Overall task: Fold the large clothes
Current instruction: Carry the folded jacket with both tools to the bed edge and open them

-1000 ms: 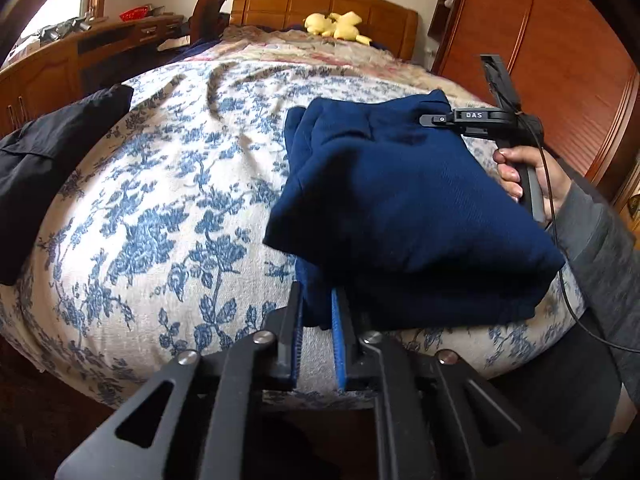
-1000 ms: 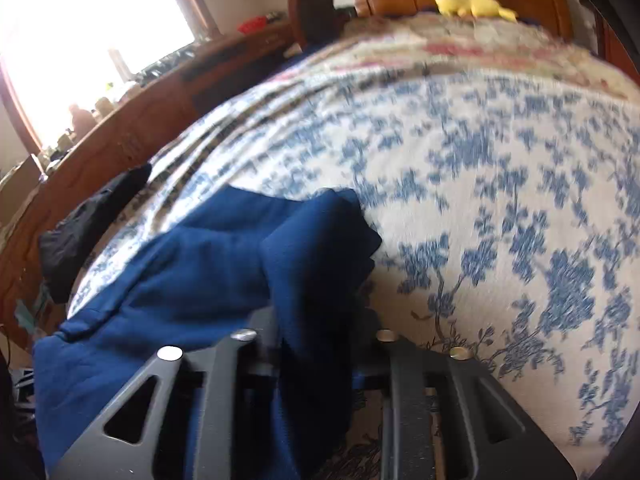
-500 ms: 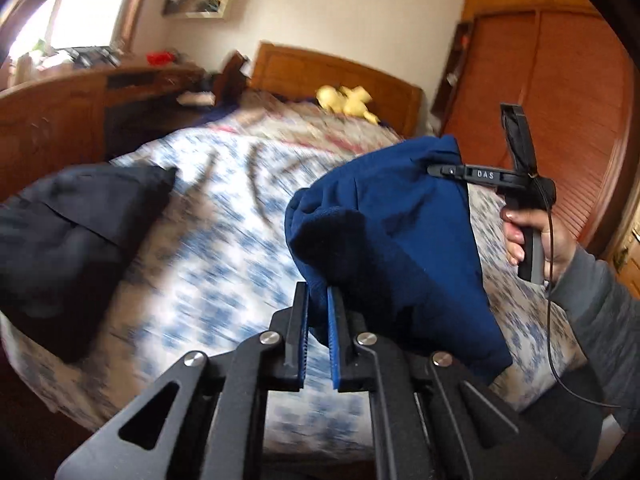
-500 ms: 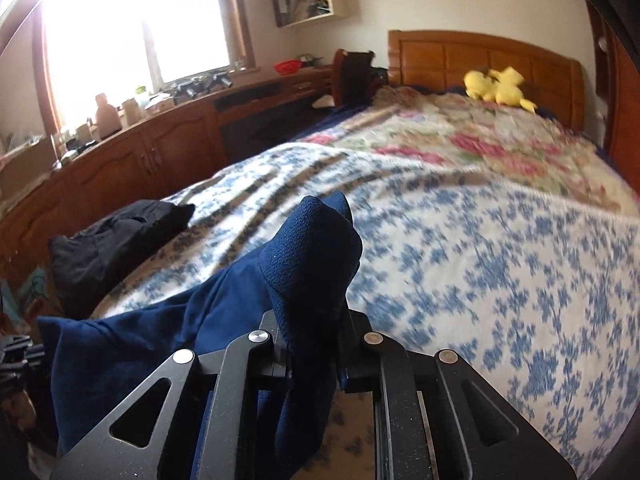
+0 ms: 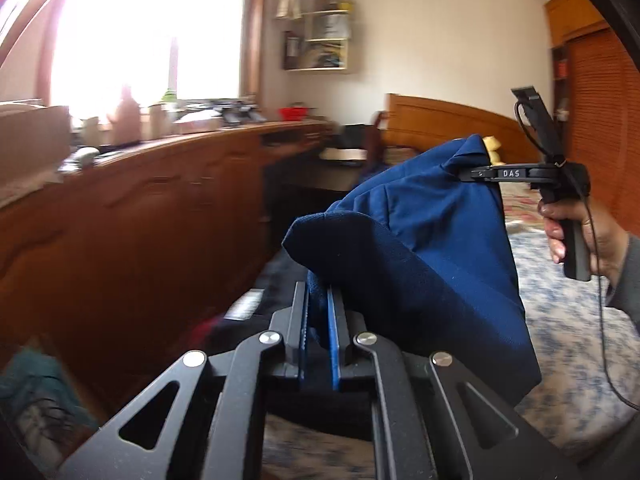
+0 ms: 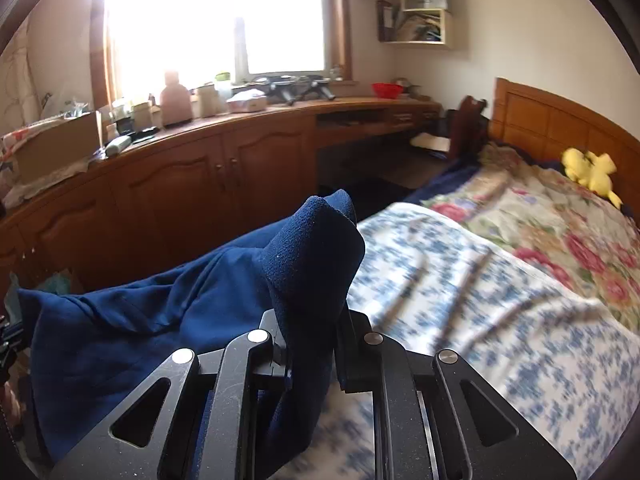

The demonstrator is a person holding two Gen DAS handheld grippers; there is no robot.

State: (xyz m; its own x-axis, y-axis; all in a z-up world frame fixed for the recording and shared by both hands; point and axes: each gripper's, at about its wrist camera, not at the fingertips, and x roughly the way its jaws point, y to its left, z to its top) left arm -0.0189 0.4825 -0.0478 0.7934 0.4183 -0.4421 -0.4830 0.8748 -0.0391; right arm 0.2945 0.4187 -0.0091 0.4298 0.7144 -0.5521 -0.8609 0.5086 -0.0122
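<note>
Above the bed edge, left wrist view: left hand-held gripper (image 5: 318, 320) pinches a thick fold of the navy blue garment (image 5: 420, 264) between its blue pads. Garment hangs in the air as a compact folded bundle, clear of the floral bedspread (image 5: 572, 320). Its far corner is clamped by the right hand-held gripper (image 5: 460, 172), held in the person's hand (image 5: 580, 236). Wooden cabinets fill the left of the frame, blurred.

Right wrist view: right hand-held gripper (image 6: 312, 344) pressed tight on a bunched fold of the same garment (image 6: 140, 332), which drapes off to the left and below. Bedspread (image 6: 480, 300) beneath lies bare; yellow plush toy (image 6: 592, 172) near the headboard.

Judgement: folding looks mostly done, bundle already several layers thick. Left to do: set it down somewhere, release both grips, possibly tidy the edges.
</note>
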